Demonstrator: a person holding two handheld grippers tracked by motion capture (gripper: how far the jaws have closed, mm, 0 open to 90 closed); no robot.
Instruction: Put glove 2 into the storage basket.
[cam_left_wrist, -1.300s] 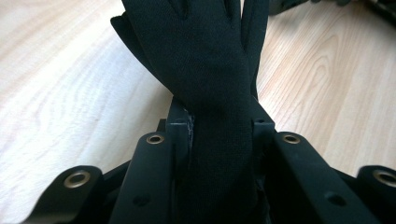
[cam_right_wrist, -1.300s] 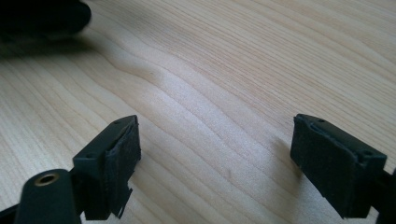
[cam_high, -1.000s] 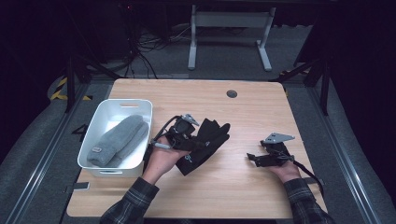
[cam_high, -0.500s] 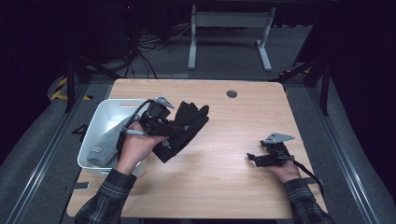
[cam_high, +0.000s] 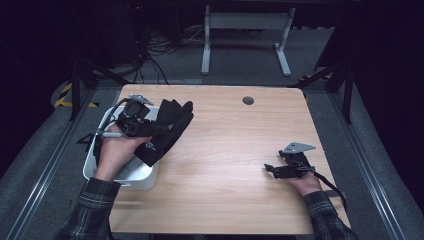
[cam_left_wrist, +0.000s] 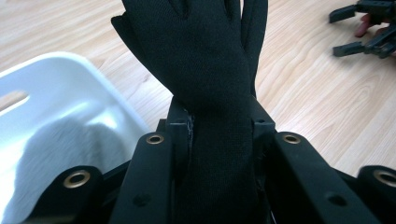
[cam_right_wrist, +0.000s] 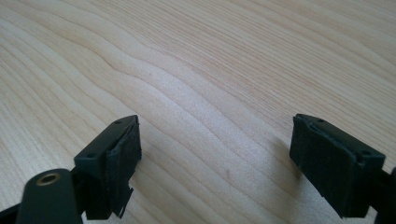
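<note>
Left gripper pinches black glove tight, holding it up over right rim of white bin. Right gripper wide open, empty, near right. Floppy glove may snag rim, land outside.

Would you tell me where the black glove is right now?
In the high view, the black glove hangs clamped in the left gripper, above the right edge of the white bin at the table's left side.
</note>
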